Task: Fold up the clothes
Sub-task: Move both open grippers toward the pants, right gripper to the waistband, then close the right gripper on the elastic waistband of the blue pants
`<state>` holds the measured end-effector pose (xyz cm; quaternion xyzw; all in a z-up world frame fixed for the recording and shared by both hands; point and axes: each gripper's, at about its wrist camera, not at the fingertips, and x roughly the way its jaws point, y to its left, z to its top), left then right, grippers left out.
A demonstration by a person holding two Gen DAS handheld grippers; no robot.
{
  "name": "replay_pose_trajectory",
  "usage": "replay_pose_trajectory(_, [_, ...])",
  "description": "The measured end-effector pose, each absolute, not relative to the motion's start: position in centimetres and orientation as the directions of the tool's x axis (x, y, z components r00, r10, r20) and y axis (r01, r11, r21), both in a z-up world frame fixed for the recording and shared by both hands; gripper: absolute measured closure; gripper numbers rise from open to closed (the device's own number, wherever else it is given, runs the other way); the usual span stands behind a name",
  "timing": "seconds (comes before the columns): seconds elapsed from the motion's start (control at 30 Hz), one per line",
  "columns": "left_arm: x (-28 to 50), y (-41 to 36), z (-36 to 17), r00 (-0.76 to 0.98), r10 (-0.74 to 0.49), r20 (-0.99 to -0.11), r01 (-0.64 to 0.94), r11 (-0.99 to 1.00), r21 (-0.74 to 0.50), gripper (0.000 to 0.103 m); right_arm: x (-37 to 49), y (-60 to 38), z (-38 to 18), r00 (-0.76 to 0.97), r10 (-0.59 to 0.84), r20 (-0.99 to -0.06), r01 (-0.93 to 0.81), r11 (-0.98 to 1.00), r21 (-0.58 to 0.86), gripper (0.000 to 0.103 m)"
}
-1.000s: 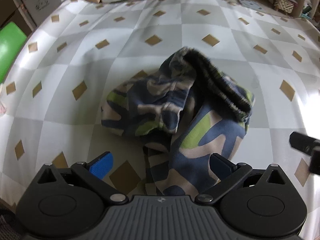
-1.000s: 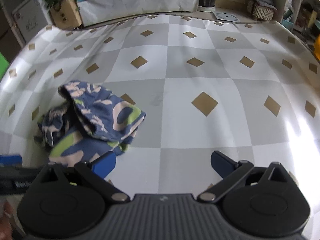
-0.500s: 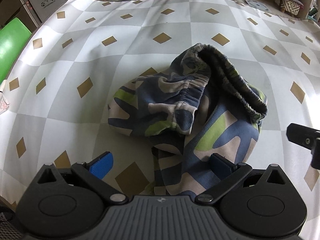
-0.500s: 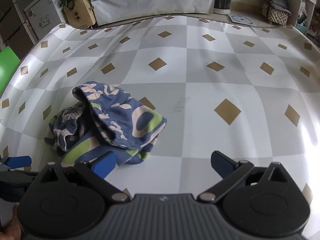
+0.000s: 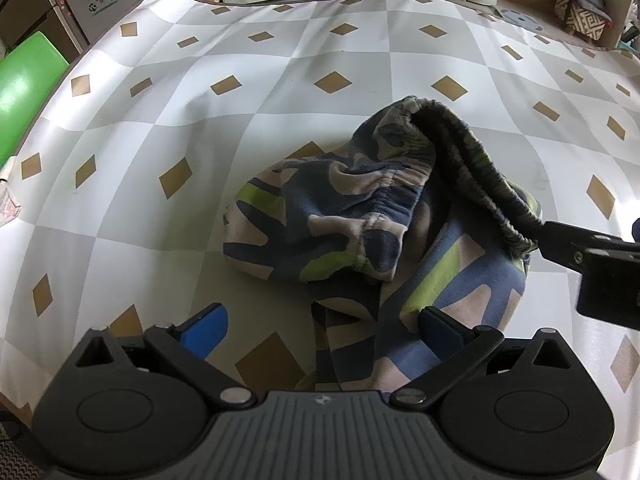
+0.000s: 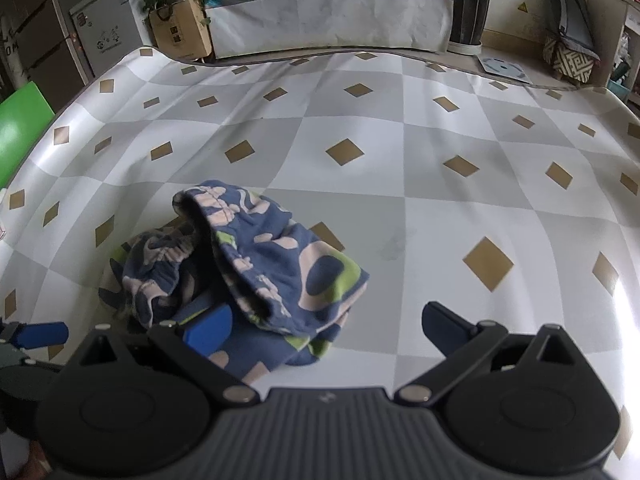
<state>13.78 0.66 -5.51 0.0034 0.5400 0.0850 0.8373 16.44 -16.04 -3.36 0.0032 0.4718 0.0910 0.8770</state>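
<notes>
One large table covering (image 6: 400, 152), checked in white and grey with tan diamonds, takes up most of both views; its far edge curls up slightly at the left corner, and wide bare stretches lie to the right of and beyond the garment. Beyond that far edge: a long draped counter (image 6: 328, 20) carrying fruit, a cardboard box (image 6: 180, 32) with a leafy plant in it, a pale cabinet (image 6: 104, 36) at far left, a dark striped bin (image 6: 466, 12), and a patterned basket (image 6: 572, 64) at far right. One green panel (image 5: 28, 80) stands off the covering's left edge. One garment (image 5: 360, 232), crumpled, printed in navy, blue, pink and lime, with a gathered waistband looping upward, lies toward the near left of the covering, well clear of the far and right edges. Left gripper (image 5: 322, 326): spread wide, blue fingers either side of the garment's near hem, the right finger over the cloth, gripping nothing. Right gripper (image 6: 330, 326): spread wide, its left finger against the garment's right edge, its right finger over bare covering, gripping nothing; its tip appears in the left view touching or just beside the waistband.
</notes>
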Motion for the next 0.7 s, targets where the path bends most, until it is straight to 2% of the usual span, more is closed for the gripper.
replay_pose_trajectory(0.3, [14.1,0.9,-5.8,0.391,0.154,-0.907,-0.146,0.984,0.104,0.001,18.0,-14.1,-4.6,0.533,0.167,-0.83,-0.183,0.98,0.08,0.002])
replay_pose_trajectory(0.47, [14.3,1.1,-6.1,0.381,0.155,-0.912,-0.155,0.983,0.102,0.001,18.7,-13.4,-5.5,0.527,0.16,-0.835,-0.195,0.979,0.065,0.006])
replay_pose_trajectory(0.57, [14.4,1.3,-6.2,0.375,0.149,-0.915,-0.159,0.983,0.095,0.001,19.1,-13.3,-6.0,0.518,0.163,-0.84,-0.195,0.978,0.07,0.011])
replay_pose_trajectory(0.7, [14.5,1.4,-6.4,0.375,0.144,-0.916,-0.153,0.984,0.093,0.001,19.3,-13.0,-6.5,0.498,0.178,-0.848,-0.199,0.976,0.088,0.024])
